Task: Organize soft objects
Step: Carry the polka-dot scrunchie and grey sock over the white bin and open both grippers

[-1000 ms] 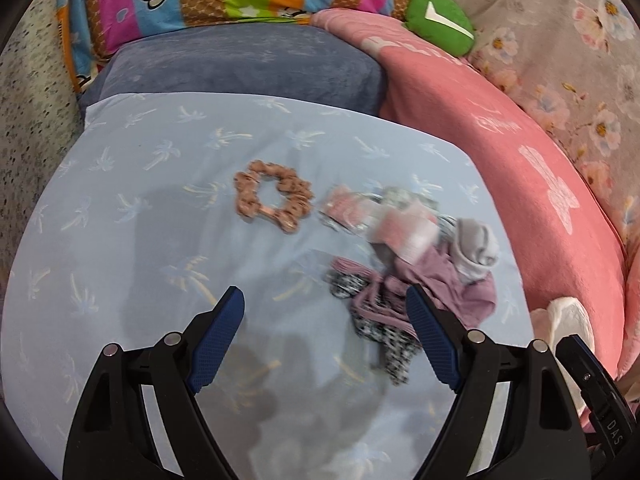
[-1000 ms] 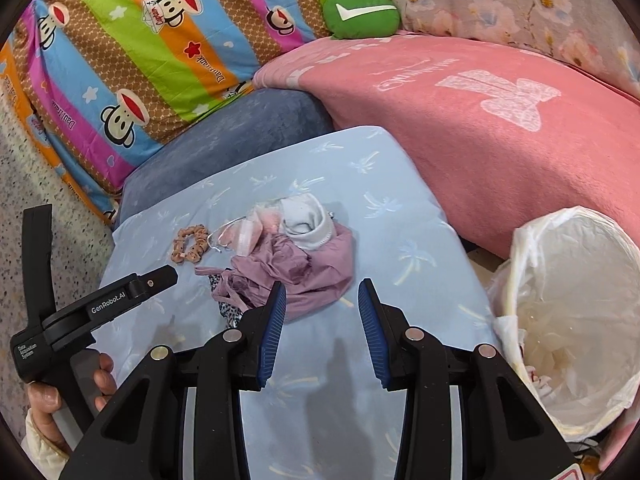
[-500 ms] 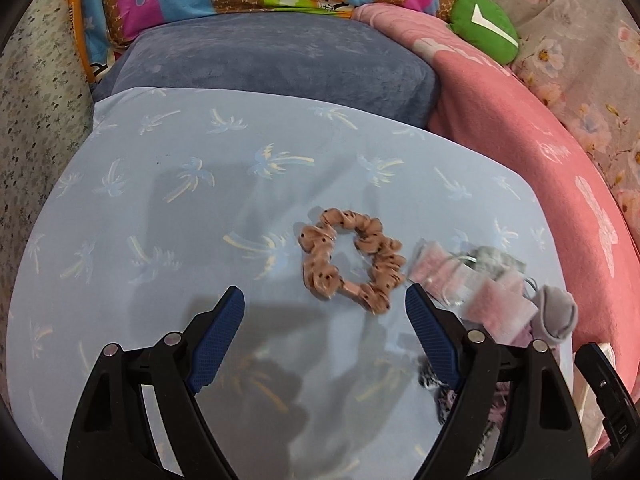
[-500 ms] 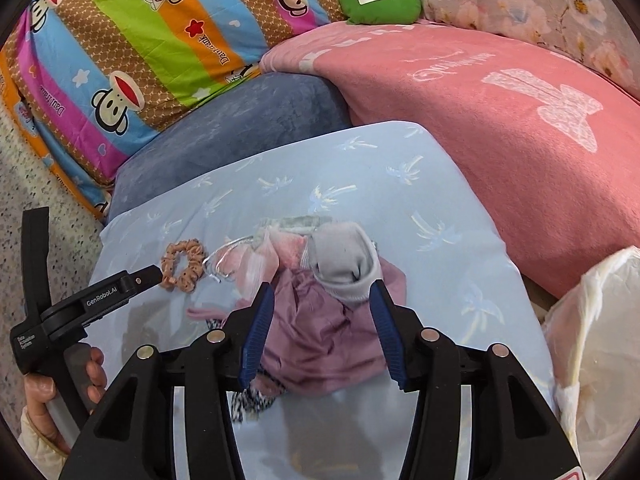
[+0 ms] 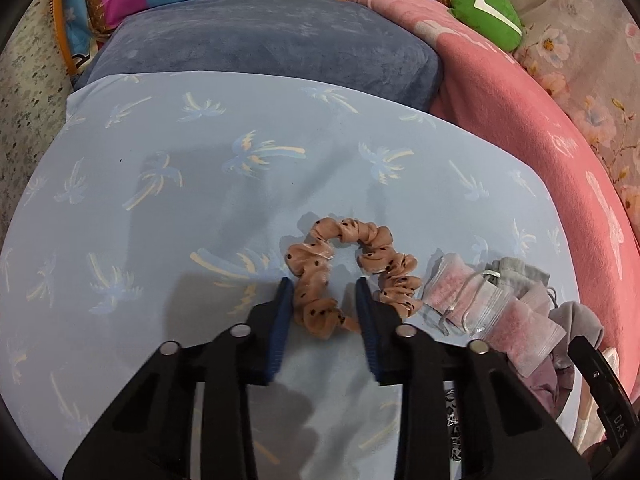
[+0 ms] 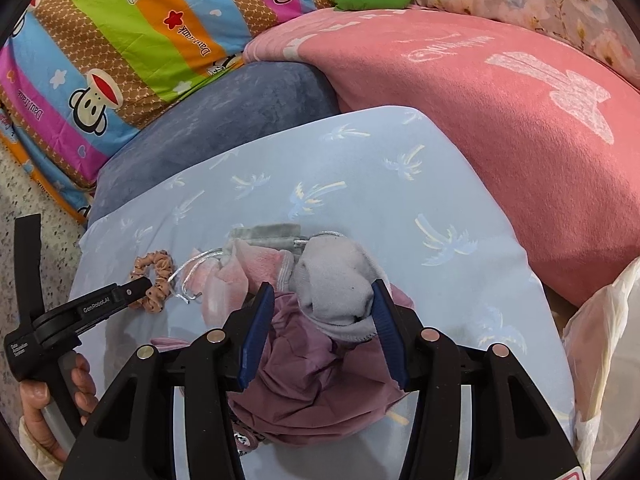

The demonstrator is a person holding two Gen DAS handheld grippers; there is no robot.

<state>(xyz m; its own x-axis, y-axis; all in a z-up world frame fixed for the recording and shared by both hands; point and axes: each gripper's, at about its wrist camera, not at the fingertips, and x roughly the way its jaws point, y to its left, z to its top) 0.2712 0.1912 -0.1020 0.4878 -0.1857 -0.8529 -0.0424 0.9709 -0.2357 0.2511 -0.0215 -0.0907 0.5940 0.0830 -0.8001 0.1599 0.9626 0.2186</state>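
1. Pale blue sheet (image 5: 168, 216) printed with faint palm trees covers the surface, smooth and flat; a slate-blue plush cushion (image 5: 272, 40) lies along its far edge, a fuzzy pink blanket (image 6: 500, 128) rises along the right side, and a striped cartoon-monkey quilt (image 6: 132, 32) lies behind.
2. Left half of the sheet is bare cloth, so I have open room there; the right side is hemmed in by the pink blanket and by a crinkly white plastic bag (image 6: 600, 340) at the surface's right edge.
3. My left gripper (image 5: 325, 294) has its blue ribbed fingers narrowed around one side of the scrunchie (image 5: 348, 272), a ruffled peach ring with dark dots lying flat on the sheet; the left finger touches its outer edge, the right one sits inside the ring, and I cannot tell whether they pinch it.
4. Just right of the scrunchie lies a clear zip bag (image 5: 492, 308) of pink material with a silver cord.
5. My right gripper (image 6: 325, 304) is spread, its fingers on either side of a soft grey sock (image 6: 336, 280) balled atop a crumpled mauve garment (image 6: 312, 384); the right finger touches the sock, the left stands apart.
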